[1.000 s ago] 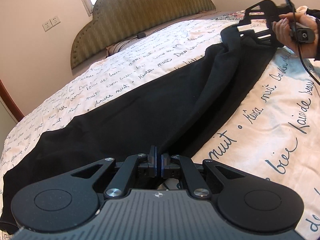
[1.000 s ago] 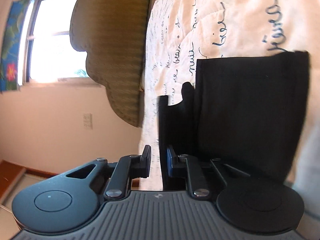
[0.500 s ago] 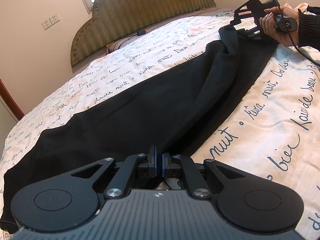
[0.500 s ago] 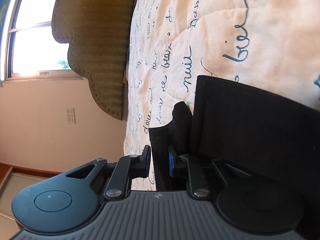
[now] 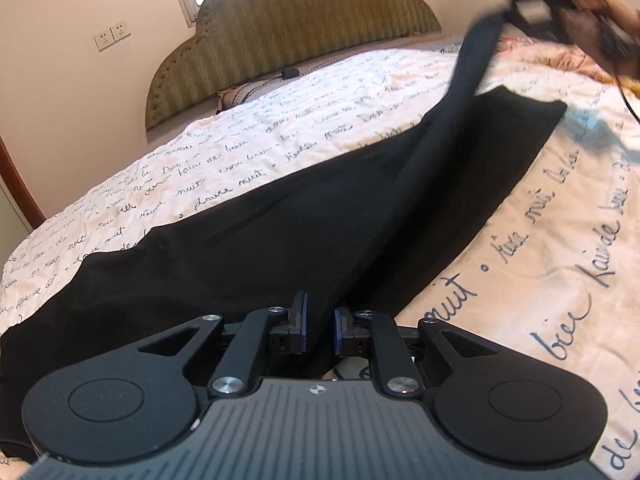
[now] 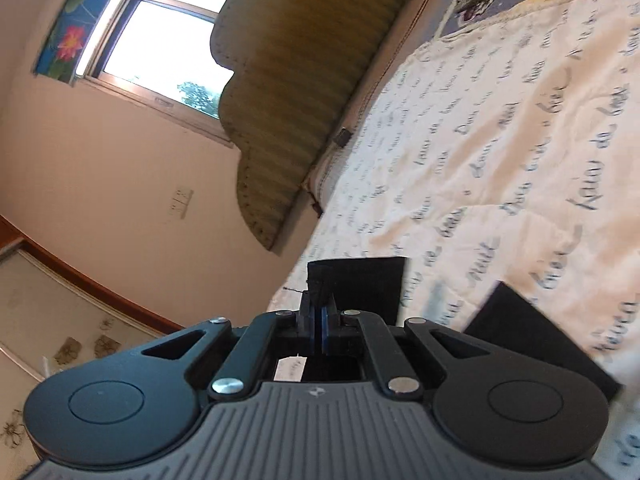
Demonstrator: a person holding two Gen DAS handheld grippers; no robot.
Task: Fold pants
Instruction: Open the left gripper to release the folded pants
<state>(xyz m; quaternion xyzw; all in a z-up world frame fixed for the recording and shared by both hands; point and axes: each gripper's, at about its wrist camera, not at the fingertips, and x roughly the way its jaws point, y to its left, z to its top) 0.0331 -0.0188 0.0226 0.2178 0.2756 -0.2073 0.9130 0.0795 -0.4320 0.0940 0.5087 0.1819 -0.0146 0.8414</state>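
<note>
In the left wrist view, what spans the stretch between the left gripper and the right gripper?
A taut ridge of the black pants runs from the left gripper up to the blurred right gripper, above the bedspread.

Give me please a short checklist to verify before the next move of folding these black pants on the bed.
1. Right hand-held gripper shut on the pants hem: ok.
2. Left hand-held gripper holds cloth: not ok, jaws are apart with fabric only between them.
3. Upper leg lifted off the lower leg: ok, a taut ridge rises to the right gripper.
4. Lower leg flat on the bedspread: ok.
5. Waistband aligned: cannot tell, hidden.
</note>
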